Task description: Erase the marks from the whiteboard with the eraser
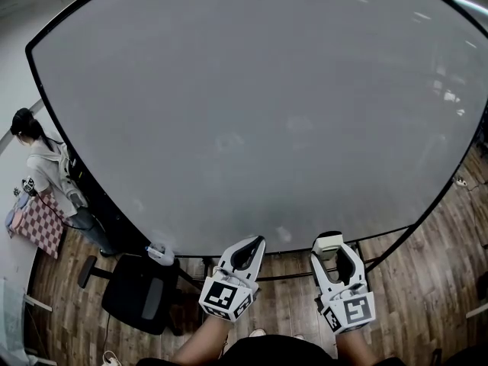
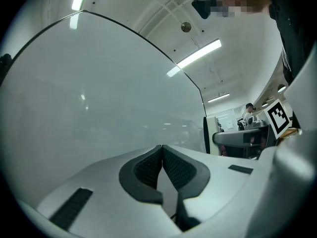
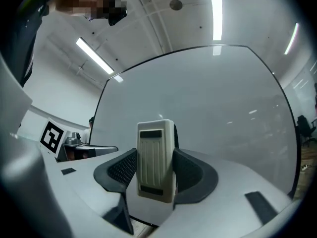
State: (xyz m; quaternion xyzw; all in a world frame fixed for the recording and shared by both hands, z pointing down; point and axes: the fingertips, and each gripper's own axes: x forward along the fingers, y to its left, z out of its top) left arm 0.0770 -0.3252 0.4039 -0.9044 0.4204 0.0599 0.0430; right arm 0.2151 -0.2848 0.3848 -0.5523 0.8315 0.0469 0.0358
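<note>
Inspector: Whiteboard (image 1: 252, 105), location?

Recorder: It fills most of the head view, black-framed, standing over a wooden floor (image 1: 427, 280). The surface is pale grey with faint reflections.

Inspector: Right gripper (image 3: 155, 154)?

Recorder: Jaws are closed onto the eraser (image 3: 156, 160), one pad against each long side. The eraser stands upright between them, cream-coloured, its ribbed back facing the camera. In the head view it sits at the board's lower edge, right of centre. Contact with the board surface cannot be confirmed.

Inspector: Left gripper (image 2: 162, 150)?

Recorder: Jaws are pressed together tip to tip, with nothing between them. It is held just beside the right gripper, on its left, with the tips at the board's lower frame.

Inspector: Surroundings?

Recorder: A black office chair (image 1: 137, 292) stands on the floor below the board's left part. A person (image 1: 46, 170) in a light top stands at the far left, next to a checked cloth (image 1: 34, 223). Strip lights (image 2: 195, 57) show on the ceiling in both gripper views
</note>
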